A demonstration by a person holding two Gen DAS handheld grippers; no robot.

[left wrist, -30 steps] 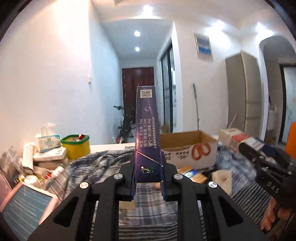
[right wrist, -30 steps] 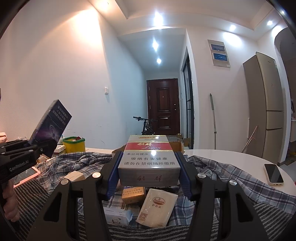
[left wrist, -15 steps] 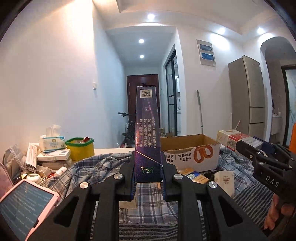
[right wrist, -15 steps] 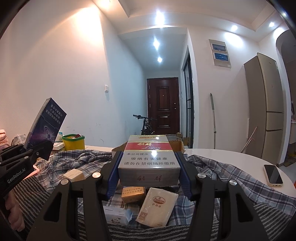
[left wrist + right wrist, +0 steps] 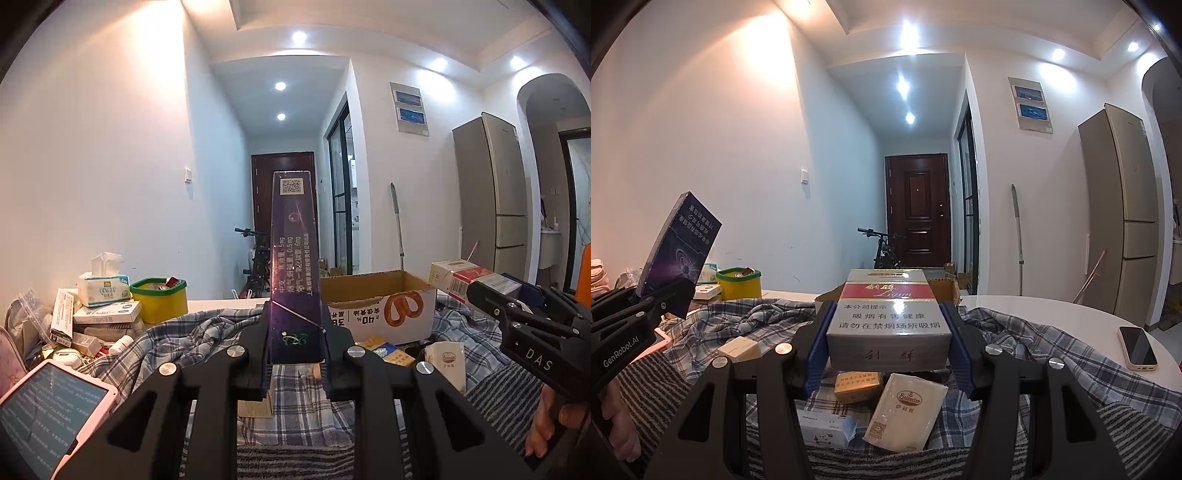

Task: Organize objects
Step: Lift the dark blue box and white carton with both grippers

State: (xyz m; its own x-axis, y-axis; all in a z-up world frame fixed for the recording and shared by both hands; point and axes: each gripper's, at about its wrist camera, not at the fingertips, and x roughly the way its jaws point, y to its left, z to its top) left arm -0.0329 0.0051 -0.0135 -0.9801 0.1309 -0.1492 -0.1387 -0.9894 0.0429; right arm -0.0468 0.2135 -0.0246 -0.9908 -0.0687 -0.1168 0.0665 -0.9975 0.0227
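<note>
Left wrist view shows the left gripper (image 5: pixel 295 354) clamped on an upright purple box (image 5: pixel 294 273) above the cloth, the right gripper (image 5: pixel 888 343) squeezing a carton (image 5: pixel 888 314); lower each level into the cardboard box (image 5: pixel 376 306).

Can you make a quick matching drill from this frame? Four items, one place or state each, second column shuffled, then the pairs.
Items
1. purple box
2. silver and red box
3. phone
4. tissue box

Places or states
A. lying flat on bare white table
B. on top of a stack of boxes, next to the yellow tub
C. upright, clamped in the left gripper
D. lying flat, clamped in the right gripper

Pairs: 1-C, 2-D, 3-A, 4-B
</note>
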